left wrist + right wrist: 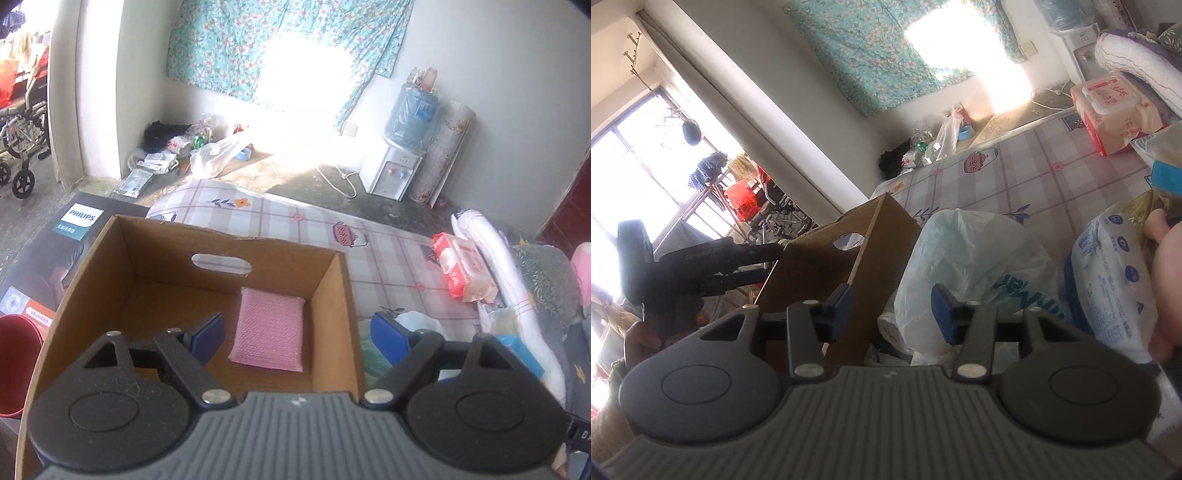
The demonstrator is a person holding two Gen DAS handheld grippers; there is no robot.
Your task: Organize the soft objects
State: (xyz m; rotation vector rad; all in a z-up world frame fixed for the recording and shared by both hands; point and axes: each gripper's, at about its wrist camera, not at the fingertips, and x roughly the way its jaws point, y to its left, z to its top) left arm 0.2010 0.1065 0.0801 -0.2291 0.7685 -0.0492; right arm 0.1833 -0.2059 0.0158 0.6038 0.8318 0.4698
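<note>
An open cardboard box stands on the plaid bed sheet; a pink sponge pad lies flat on its floor. My left gripper is open and empty, held above the box's near right corner, one finger over the inside and one outside. In the right wrist view the box is left of centre. My right gripper is open and empty, in front of a crumpled white plastic bag. A blue-and-white soft pack lies to its right. The left gripper shows beyond the box.
A red-and-white wipes pack and a rolled white quilt lie on the sheet at right. A Philips box and a red bucket sit left of the cardboard box. A water dispenser stands by the far wall.
</note>
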